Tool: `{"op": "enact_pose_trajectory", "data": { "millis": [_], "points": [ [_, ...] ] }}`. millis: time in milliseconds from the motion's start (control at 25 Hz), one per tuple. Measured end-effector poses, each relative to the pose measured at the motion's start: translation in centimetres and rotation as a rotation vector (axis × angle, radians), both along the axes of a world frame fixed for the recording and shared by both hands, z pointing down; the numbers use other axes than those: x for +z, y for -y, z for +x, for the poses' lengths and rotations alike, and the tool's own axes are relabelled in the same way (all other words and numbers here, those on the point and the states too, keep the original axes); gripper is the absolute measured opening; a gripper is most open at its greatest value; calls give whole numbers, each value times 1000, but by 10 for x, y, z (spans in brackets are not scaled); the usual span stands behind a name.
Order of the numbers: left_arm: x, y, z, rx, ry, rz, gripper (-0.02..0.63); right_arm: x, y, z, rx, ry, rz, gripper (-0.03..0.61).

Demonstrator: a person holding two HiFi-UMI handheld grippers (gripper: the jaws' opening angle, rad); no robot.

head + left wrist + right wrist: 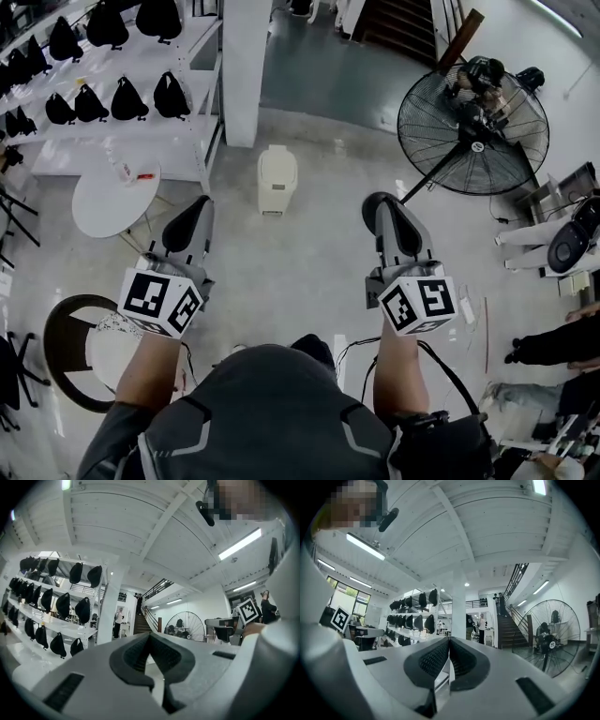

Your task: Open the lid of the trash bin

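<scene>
A showroom-like hall: white shelves (pixel 131 133) of black bags (pixel 171 96), floor fan (pixel 472 131).

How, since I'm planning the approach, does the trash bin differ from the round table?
The trash bin is boxy and cream; the round table is a flat white disc. The bin stands straight ahead, the table left. The table carries small items; the bin's shut lid is bare. Both are pale.

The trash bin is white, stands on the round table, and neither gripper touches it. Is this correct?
Not quite. The head view shows the white trash bin standing on the floor, to the right of the round table, not on it. The rest holds: neither the left gripper nor the right gripper touches it.
</scene>
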State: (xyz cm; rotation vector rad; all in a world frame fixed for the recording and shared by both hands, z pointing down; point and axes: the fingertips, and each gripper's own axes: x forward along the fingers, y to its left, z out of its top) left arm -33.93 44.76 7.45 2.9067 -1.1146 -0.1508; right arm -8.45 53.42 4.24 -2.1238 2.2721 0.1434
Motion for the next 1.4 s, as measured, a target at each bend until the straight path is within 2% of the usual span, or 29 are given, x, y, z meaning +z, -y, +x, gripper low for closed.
{"op": "enact_pose_trajectory", "data": {
  "millis": [200,440,600,720,840,1000,1240,1400],
  "points": [
    [13,22,-2,15,20,-27,8,16,28,-12,-22,19,-40,26],
    [16,69,23,-16,30,-10,8,22,79,9,-74,21,-7,26],
    [13,108,64,-43,60,2,8,20,126,49,-97,39,5,26],
    [6,137,95,-63,48,0,8,13,161,83,-114,56,9,26],
    [3,164,118,-96,38,-16,8,7,190,110,-143,45,11,26],
    [5,197,147,-133,68,-18,8,9,228,143,-177,50,21,26],
    [8,239,190,-180,96,-22,8,21,269,192,-202,93,9,26],
    [10,259,222,-177,118,-17,8,25,288,220,-212,101,12,26]
  ]
}}
